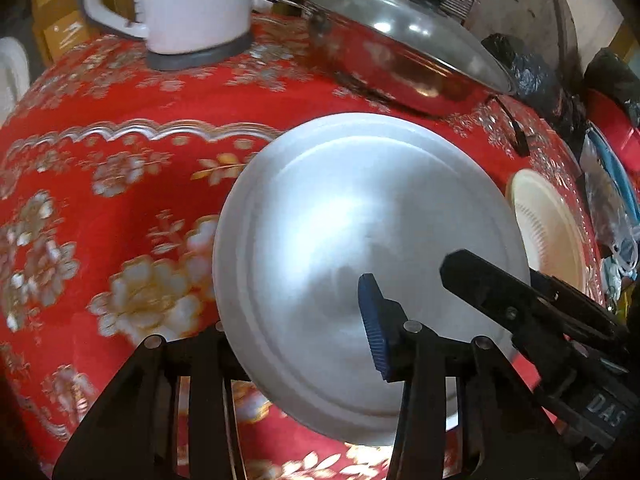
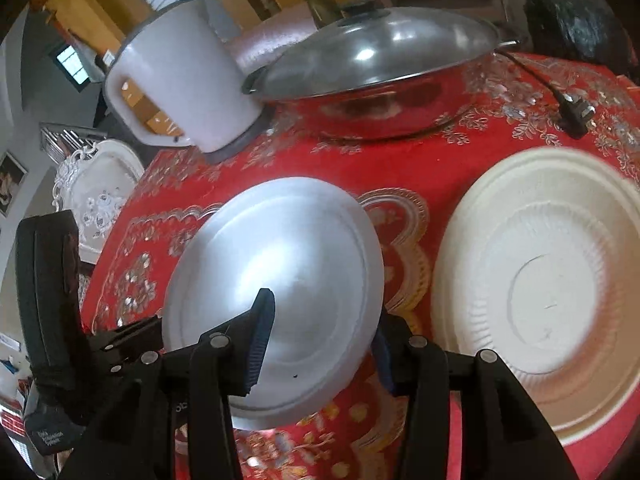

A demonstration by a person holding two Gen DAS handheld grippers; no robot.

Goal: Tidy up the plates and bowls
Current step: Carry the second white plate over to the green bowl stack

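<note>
A silver metal plate (image 1: 352,240) is held tilted above the red tablecloth; it also shows in the right wrist view (image 2: 288,264). My left gripper (image 1: 304,336) is shut on its near rim, one blue pad on top, the other finger hidden beneath. My right gripper (image 2: 320,344) is shut on the same plate's near edge, one pad on the face and one behind the rim. A white paper plate (image 2: 560,280) lies flat on the table to the right; it appears at the right in the left wrist view (image 1: 548,224).
A lidded steel wok (image 2: 384,76) with a black power cord (image 2: 568,112) stands at the back. A white jug (image 2: 184,84) stands at the back left. The table carries a red floral cloth (image 1: 120,200). Black bags (image 1: 532,68) lie at the back right.
</note>
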